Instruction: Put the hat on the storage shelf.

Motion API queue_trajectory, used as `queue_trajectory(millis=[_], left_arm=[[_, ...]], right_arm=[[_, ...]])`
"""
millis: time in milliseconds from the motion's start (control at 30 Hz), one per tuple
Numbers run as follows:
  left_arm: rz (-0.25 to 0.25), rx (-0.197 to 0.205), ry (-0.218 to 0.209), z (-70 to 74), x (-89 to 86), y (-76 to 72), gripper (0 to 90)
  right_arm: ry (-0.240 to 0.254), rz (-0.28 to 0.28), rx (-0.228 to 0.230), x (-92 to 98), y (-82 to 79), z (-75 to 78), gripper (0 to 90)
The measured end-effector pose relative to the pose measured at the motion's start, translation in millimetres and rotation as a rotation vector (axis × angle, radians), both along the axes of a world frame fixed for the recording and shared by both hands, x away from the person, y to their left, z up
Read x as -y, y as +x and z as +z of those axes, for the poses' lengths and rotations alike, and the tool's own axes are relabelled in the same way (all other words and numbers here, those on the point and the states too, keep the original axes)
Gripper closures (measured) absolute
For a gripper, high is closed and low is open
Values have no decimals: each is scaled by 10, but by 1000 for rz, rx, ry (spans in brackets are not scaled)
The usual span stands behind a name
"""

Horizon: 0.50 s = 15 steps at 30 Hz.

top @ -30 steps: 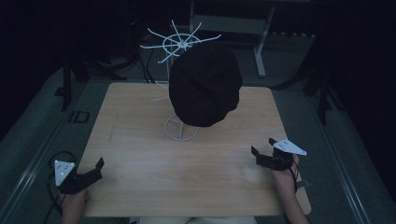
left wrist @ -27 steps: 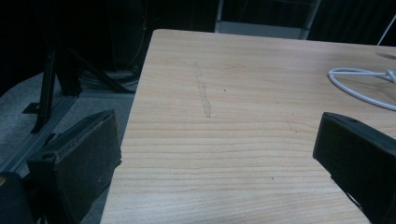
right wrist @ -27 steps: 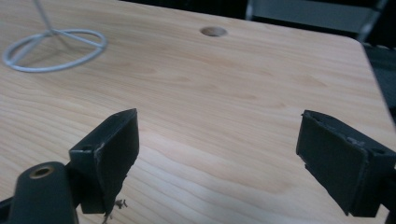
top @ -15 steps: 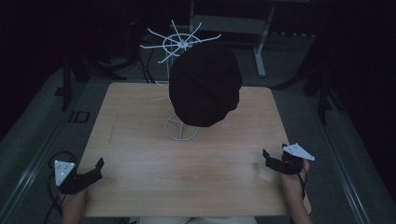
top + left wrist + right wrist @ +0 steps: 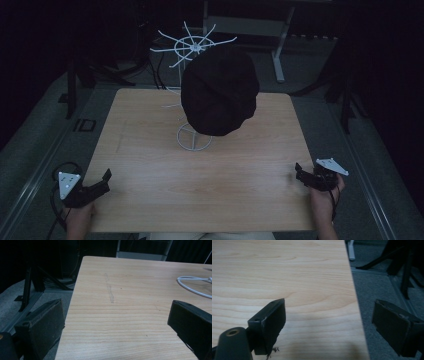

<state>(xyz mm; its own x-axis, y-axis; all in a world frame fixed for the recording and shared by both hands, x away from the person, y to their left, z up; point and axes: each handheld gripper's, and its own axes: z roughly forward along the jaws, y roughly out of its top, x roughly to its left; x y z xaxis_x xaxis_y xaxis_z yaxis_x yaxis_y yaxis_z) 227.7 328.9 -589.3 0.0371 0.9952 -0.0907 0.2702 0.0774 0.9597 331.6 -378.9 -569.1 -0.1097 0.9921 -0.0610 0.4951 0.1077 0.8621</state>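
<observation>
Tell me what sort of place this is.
Probably a data-recording lab, not a home: a bare wooden table on grey carpet, dark surroundings, a white wire rack holding a black hat, and hand-held grippers.

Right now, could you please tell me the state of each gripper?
Left gripper: open, holding nothing, at the wooden table's left edge.
Right gripper: open, holding nothing, at its right edge.

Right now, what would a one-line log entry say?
left gripper: open, empty, table's left edge | right gripper: open, empty, right edge | black hat: on white wire stand, untouched
</observation>
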Motion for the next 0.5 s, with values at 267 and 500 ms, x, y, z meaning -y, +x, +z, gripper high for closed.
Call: queue_trajectory(millis=[267, 500], left_arm=[[-3, 3, -4, 0, -4, -3, 15], [-3, 3, -5, 0, -6, -2, 15]], right_arm=[[-47, -58, 0, 46, 6, -16, 127], [-49, -48, 0, 50, 11, -28, 125]])
